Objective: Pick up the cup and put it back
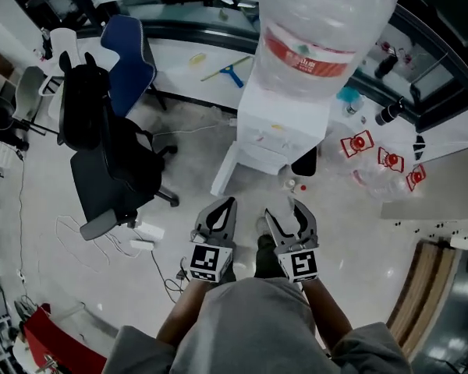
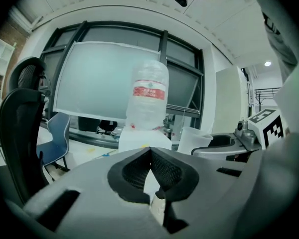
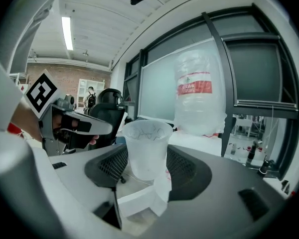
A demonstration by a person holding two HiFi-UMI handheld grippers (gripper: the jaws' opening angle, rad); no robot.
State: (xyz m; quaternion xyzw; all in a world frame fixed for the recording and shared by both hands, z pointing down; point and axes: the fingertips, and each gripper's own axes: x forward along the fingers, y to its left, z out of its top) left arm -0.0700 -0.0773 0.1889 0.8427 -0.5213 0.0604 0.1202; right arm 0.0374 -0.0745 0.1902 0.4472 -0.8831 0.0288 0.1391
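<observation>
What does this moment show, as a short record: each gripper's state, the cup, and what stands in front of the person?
left gripper: shut, nothing between its jaws
right gripper: shut on the cup
cup: translucent plastic, upright, mouth up, looks empty
ahead: white water dispenser with a large bottle on top
to the left: black office chair
task stage: cup is held off any surface, not yet put back
</observation>
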